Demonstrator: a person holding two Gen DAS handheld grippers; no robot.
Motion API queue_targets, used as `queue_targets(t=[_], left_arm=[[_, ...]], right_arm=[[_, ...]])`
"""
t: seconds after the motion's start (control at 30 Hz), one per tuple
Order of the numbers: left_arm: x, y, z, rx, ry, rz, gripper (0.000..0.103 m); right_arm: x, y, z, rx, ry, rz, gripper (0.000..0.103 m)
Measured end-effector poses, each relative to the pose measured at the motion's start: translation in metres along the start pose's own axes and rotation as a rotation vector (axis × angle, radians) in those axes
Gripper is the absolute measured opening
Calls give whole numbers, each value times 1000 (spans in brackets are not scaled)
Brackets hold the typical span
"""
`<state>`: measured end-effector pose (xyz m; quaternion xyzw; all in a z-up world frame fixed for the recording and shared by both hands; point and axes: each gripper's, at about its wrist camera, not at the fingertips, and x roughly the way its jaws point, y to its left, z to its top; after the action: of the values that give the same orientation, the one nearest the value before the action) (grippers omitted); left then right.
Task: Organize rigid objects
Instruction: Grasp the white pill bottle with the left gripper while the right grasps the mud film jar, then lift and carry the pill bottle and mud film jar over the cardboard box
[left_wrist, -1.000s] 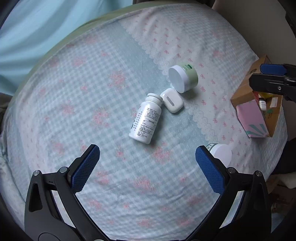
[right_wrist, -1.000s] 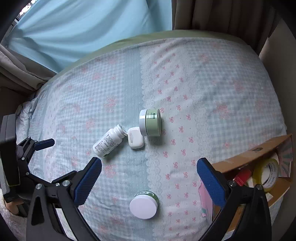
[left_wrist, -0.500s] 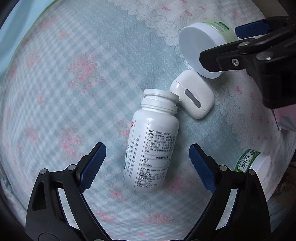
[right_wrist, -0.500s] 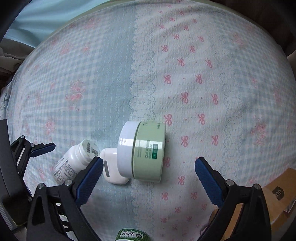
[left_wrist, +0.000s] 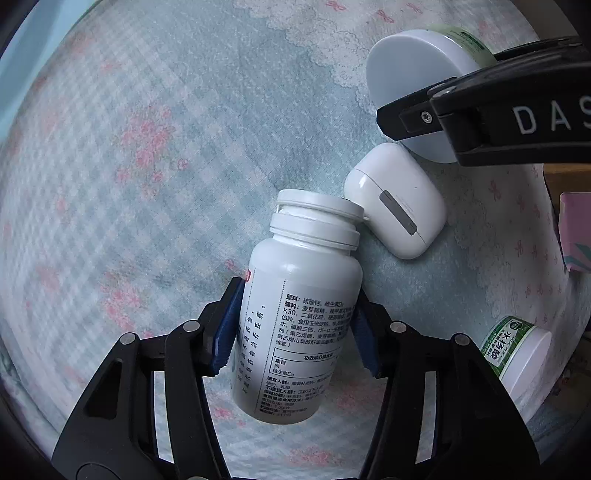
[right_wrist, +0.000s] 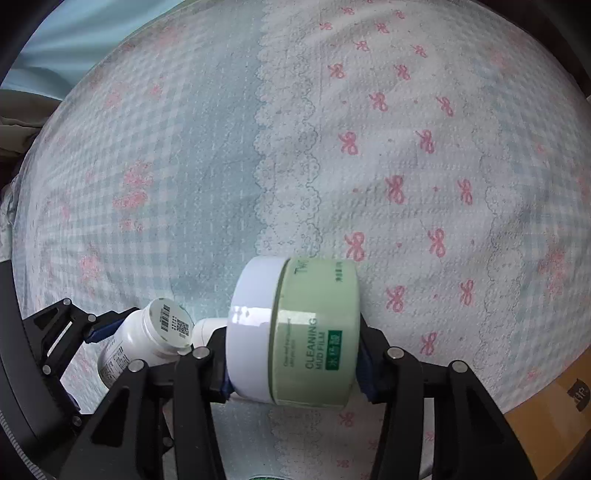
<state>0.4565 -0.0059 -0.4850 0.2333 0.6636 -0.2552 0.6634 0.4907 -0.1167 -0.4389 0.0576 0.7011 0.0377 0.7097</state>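
Note:
A white pill bottle (left_wrist: 295, 314) lies on the patterned bedspread; my left gripper (left_wrist: 293, 332) is shut on its body. It also shows in the right wrist view (right_wrist: 147, 338). A white earbud case (left_wrist: 397, 199) touches the bottle's cap. A green jar with a white lid (right_wrist: 295, 332) lies on its side; my right gripper (right_wrist: 293, 373) is shut on it. In the left wrist view the jar (left_wrist: 413, 74) sits behind the right gripper's black arm.
A small green-labelled jar with a white lid (left_wrist: 517, 354) lies at the right of the bed. A cardboard box (right_wrist: 546, 424) stands at the bed's lower right edge, with a pink carton (left_wrist: 576, 232) by it. Bedspread (right_wrist: 406, 147) stretches beyond.
Both grippers came down and closed: the left around the pill bottle, the right around the green jar. Both were open half a second ago.

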Motion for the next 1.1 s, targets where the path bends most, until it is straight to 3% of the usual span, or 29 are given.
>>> queue_targets(t=[0.3,0.63,0.8,1.1], left_arm=[[-7,-1,-4,-13,-27,-7,50],[-40,4,-29,-120,-89,-81,48],[-74,3,-43,-153,-139,-109,48],[-170,-7,-78,-167,-287,-130,48]], right_arm=[[-8,-7,5,15,-5,13,40],[-36,-16,-27,28,-60,22,40],[-68,-14,-44,47,-91,33,40],[-160,8,-81,54,-204,51,40]])
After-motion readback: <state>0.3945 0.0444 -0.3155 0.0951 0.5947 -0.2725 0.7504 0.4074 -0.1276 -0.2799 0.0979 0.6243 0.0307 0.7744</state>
